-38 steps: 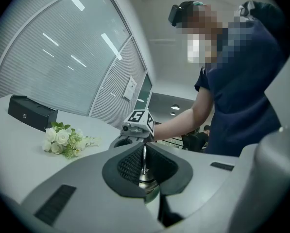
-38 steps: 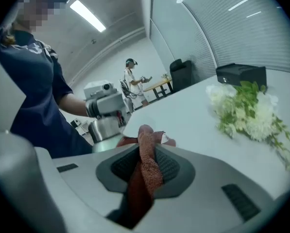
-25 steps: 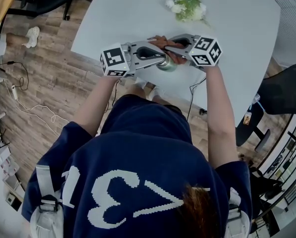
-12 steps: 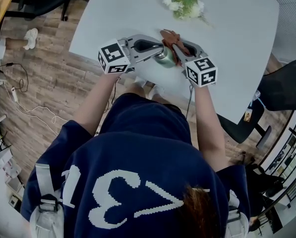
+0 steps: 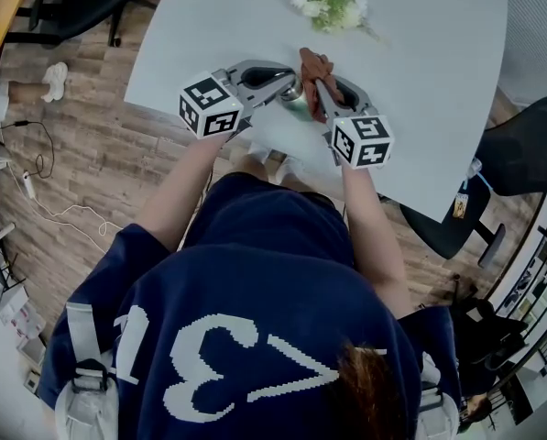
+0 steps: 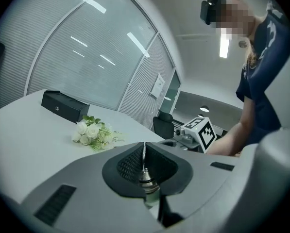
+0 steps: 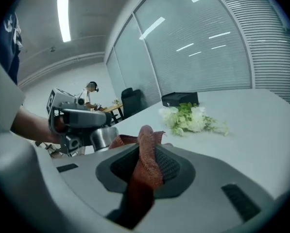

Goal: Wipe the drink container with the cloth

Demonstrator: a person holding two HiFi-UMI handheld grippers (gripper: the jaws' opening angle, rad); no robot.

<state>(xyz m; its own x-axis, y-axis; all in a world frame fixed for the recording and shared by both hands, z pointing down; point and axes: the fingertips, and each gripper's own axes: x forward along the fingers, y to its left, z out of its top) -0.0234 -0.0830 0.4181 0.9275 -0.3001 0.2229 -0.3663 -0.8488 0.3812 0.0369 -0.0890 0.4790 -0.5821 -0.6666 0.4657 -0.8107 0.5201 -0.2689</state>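
Observation:
A metal drink container (image 5: 293, 100) hangs over the white table's near edge, mostly hidden under the two grippers. My left gripper (image 5: 291, 82) is shut on its narrow top (image 6: 145, 180), coming in from the left. In the right gripper view the steel body (image 7: 101, 136) shows in the left gripper's grip. My right gripper (image 5: 317, 81) is shut on a reddish-brown cloth (image 5: 311, 65), which bunches up between its jaws (image 7: 145, 163) and lies against the container's far right side.
A bunch of white flowers (image 5: 333, 7) lies farther back on the table (image 5: 429, 53). A black box (image 6: 64, 106) stands beyond it. An office chair (image 5: 520, 168) stands to the right; cables and a wood floor lie to the left.
The right gripper has swung from the container's right side round to the near side, now pointing away from me, carrying the cloth over the container. The left gripper shifted slightly away.

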